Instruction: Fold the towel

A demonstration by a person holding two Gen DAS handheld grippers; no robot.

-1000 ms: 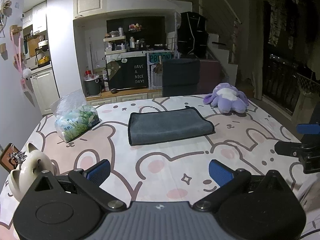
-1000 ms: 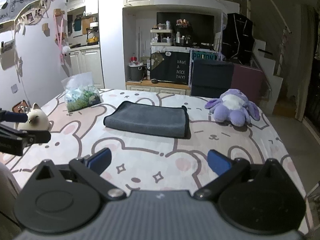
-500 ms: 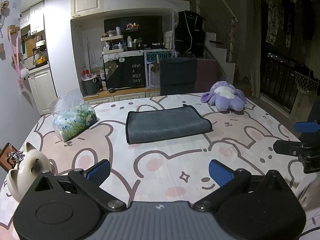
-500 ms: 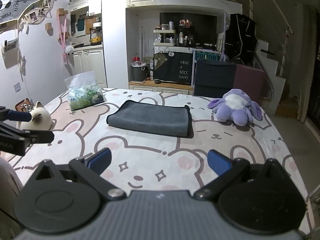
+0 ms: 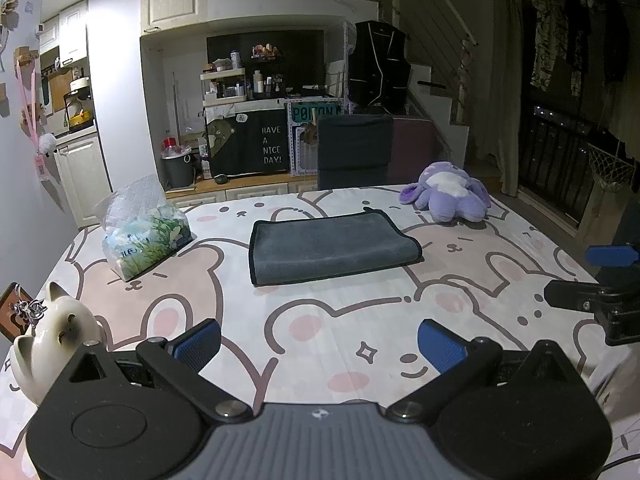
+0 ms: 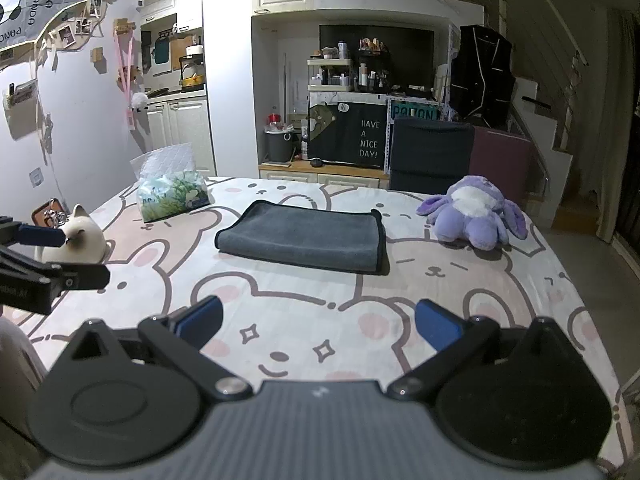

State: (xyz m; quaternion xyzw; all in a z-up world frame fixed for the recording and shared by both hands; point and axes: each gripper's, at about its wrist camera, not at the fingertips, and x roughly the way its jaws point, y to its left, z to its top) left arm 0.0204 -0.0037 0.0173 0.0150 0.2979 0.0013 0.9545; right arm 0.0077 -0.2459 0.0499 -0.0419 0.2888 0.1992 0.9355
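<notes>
Lying near the middle of the tabletop (image 5: 320,328), the grey towel (image 5: 332,245) is already doubled into a flat rectangle, its dark piped edge showing along the left and far sides and a rounded fold along the near side. It touches nothing but the bear-print tablecloth (image 6: 420,280) beneath it. Outward from it, a pack of tissues (image 5: 146,238) sits to the left, a purple plush toy (image 5: 448,194) to the far right, and a white cat figurine (image 5: 52,334) beside a small tray (image 6: 47,212) at the near left edge; all stand well apart from the towel. Both pairs of tongs hover over the near part of the tabletop, short of the cloth: the left tongs (image 5: 318,344) are spread wide and hold nothing, and the right tongs (image 6: 318,322) are likewise wide and empty. Each also shows in the other's view as a dark arm with a blue pad at the frame's side. By the look of it, the fold in hand is either finished or waiting on one more halving; which, I cannot tell from the pictures. If another fold is wanted, the next move calls for carrying both tongs forward to one short end, pinching its two corners through every layer, and lifting evenly so the layers do not slide apart.
</notes>
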